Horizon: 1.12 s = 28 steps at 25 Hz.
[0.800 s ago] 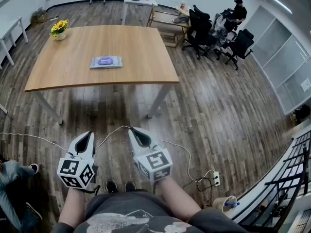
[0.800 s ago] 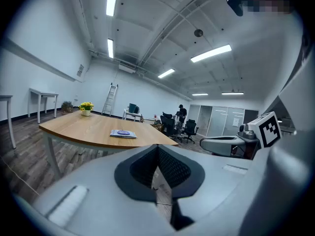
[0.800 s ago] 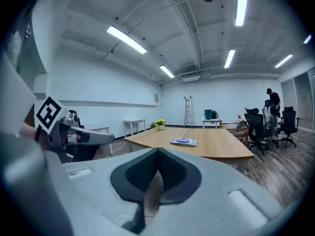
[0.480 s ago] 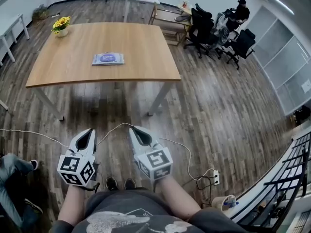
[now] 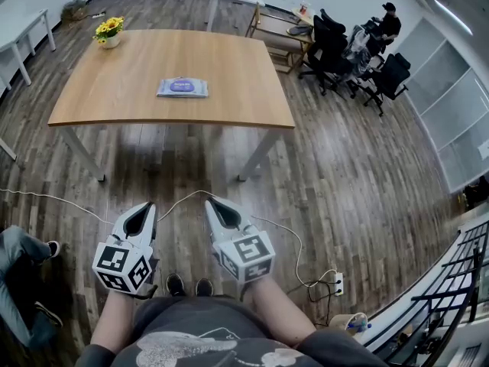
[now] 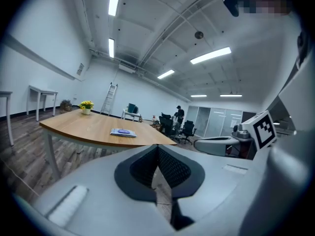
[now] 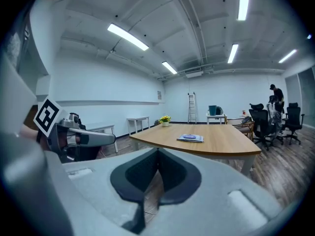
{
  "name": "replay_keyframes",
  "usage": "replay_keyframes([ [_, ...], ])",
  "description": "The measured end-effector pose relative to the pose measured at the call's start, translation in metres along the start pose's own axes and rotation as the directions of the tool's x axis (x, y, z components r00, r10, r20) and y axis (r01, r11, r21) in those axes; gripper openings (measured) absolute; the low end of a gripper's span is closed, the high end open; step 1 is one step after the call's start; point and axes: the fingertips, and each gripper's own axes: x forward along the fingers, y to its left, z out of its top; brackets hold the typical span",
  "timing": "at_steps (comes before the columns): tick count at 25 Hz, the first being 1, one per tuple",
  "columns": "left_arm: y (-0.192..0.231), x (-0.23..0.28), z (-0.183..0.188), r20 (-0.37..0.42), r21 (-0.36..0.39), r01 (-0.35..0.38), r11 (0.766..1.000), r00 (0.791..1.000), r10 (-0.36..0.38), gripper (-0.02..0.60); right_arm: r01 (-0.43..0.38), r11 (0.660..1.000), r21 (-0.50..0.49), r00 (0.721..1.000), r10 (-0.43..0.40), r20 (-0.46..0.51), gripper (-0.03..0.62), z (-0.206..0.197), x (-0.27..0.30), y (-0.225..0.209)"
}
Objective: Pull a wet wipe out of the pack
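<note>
Bench [image 5: 229, 67] and pack [image 5: 182, 88] sit a little further right in the head view than before. Both grippers keep much the same spot.

- Pack: flat on the bench, near its middle, nothing touching it. Also seen in the left gripper view [image 6: 123, 132] and the right gripper view [image 7: 190, 138].
- Left gripper [image 5: 145, 209]: well short of the bench's near edge, over the floor [image 5: 344, 174], aimed at the bench. Jaws pressed together, nothing between them.
- Right gripper [image 5: 212, 204]: just beside the left, same side of the bench. Jaws pressed together, empty.
- Flower pot [image 5: 109, 30]: far left corner of the bench.
- Cable [image 5: 46, 197]: on the floor between bench and grippers.
- Chairs [image 5: 336, 48]: beyond the bench's far right corner, a person [image 5: 390, 21] among them.
</note>
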Motion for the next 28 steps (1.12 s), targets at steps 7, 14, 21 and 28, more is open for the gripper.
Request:
replay_keyframes([
  [7,0.015,-0.004,-0.006,-0.011,0.008,0.029,1.000,1.000,-0.029,0.018,-0.011,0.999,0.044,1.000,0.011,0.006,-0.011,-0.002,0.021,0.007],
  [14,0.049,0.006,-0.002,-0.031,0.001,0.047,0.999,0.998,-0.047,0.018,0.035,0.999,0.031,0.999,-0.036,0.024,-0.011,-0.002,0.042,0.006],
  [21,0.073,0.025,0.005,-0.044,0.004,0.056,0.998,0.997,-0.056,0.018,0.073,0.995,0.069,0.997,-0.074,0.005,-0.011,-0.006,0.057,-0.010],
  [28,0.090,0.067,0.005,-0.053,0.002,0.030,1.000,0.998,-0.030,0.018,0.065,0.994,0.086,0.998,-0.066,0.009,-0.011,-0.003,0.097,-0.049],
])
